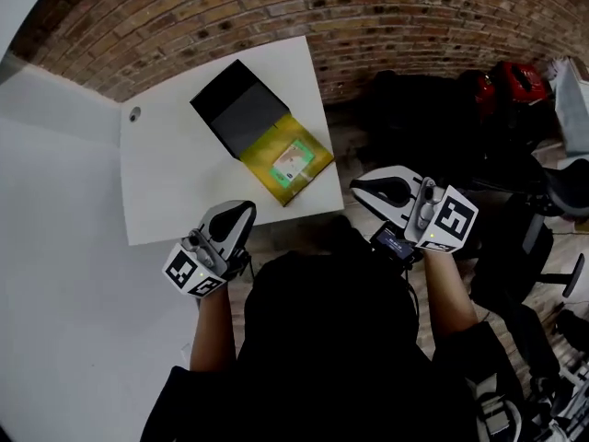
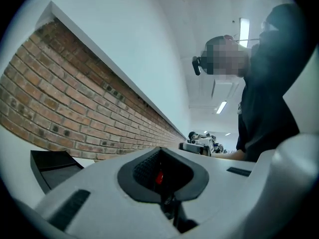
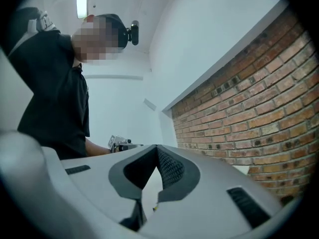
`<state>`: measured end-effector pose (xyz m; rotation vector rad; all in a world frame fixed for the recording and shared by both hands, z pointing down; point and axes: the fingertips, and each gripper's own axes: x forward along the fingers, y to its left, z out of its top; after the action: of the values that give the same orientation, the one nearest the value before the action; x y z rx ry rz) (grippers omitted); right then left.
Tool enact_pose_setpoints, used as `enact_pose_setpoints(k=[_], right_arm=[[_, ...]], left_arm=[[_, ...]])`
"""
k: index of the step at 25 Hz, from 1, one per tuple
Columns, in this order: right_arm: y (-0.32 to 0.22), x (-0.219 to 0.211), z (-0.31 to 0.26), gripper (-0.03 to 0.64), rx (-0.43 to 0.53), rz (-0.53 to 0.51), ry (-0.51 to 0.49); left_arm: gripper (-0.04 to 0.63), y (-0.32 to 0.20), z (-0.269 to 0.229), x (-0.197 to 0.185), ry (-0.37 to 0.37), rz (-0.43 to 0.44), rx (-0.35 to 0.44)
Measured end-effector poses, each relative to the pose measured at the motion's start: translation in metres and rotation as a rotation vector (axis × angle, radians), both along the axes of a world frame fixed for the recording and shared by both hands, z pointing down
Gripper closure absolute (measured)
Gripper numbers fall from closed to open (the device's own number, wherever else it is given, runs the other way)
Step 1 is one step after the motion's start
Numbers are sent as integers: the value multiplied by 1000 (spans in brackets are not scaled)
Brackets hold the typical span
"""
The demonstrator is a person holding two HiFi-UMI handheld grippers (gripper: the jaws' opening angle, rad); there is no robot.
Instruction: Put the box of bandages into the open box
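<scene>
The left gripper sits at the lower left of the head view, just off the near edge of the white table. Its own view shows the jaws pressed together with nothing between them. The right gripper is at the centre right of that view, past the table's right-hand corner and over the floor. In its own view the jaw tips meet too, with only a sliver of light below the contact and no object there. Both tools are held low and close to the person's body, which reads as a resting pose: neither is near the work, and empty, closed jaws suggest there is nothing left to carry. Each gripper view looks across at the other tool and the person's dark shirt rather than down at the table, so neither tool seems aimed at a target. Further out, toward the upper middle of the head view, the open box lies diagonally on the table. Its black lid is folded back toward the upper left, and its yellow tray reaches toward the lower right, close to the table's edge. The box of bandages, green and white, lies flat inside that yellow tray, well apart from both grippers. Lying there, it looks already placed, which would explain why the tools are kept clear. A brick wall runs along the top of the frame, with dark bags at the upper right.
</scene>
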<state>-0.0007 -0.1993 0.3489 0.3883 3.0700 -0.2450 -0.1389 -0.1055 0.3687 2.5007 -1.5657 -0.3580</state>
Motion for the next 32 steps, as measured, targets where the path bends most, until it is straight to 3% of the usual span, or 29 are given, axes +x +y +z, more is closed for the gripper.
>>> enact_pose_setpoints(k=[6, 14, 21, 27, 32], right_arm=[[75, -9, 7, 612, -32, 93, 36], [175, -22, 15, 612, -47, 229, 66], [236, 6, 25, 612, -80, 362, 124], [264, 33, 18, 612, -64, 403, 116], [295, 53, 12, 612, -39, 376, 90]], left_arm=[[578, 35, -14, -9, -9, 154, 40], [578, 105, 8, -18, 70, 310, 29], [578, 140, 28, 23, 116, 503, -10], [578, 166, 20, 79, 69, 640, 8], [578, 200, 14, 116, 37, 683, -7]])
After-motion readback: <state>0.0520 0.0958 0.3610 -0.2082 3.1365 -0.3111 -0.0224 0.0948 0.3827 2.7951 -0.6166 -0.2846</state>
